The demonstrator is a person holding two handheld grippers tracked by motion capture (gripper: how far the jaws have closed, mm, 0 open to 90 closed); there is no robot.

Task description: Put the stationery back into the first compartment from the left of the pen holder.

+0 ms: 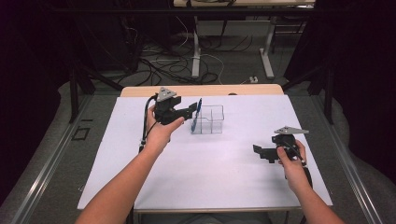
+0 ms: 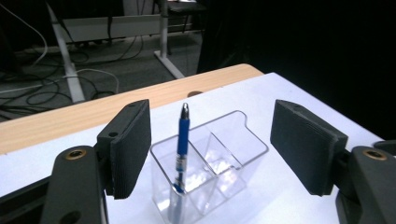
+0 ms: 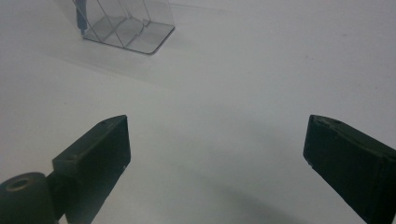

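A blue pen (image 1: 198, 108) stands upright in the left end compartment of a clear plastic organizer (image 1: 212, 122) at the back of the white table. My left gripper (image 1: 192, 111) hovers just left of it, open. In the left gripper view the pen (image 2: 182, 140) rises from the organizer (image 2: 233, 163) between my two pads, touching neither; the left gripper (image 2: 212, 140) has a wide gap. My right gripper (image 1: 259, 151) rests low at the right of the table, open with nothing between its jaws (image 3: 215, 140). The organizer (image 3: 126, 23) lies far ahead of it.
A white sheet (image 1: 210, 182) covers the tabletop, with a wooden strip (image 1: 201, 90) along the far edge. Beyond the table are desk legs and loose cables (image 1: 177, 60) on the floor. Dark curtains hang at both sides.
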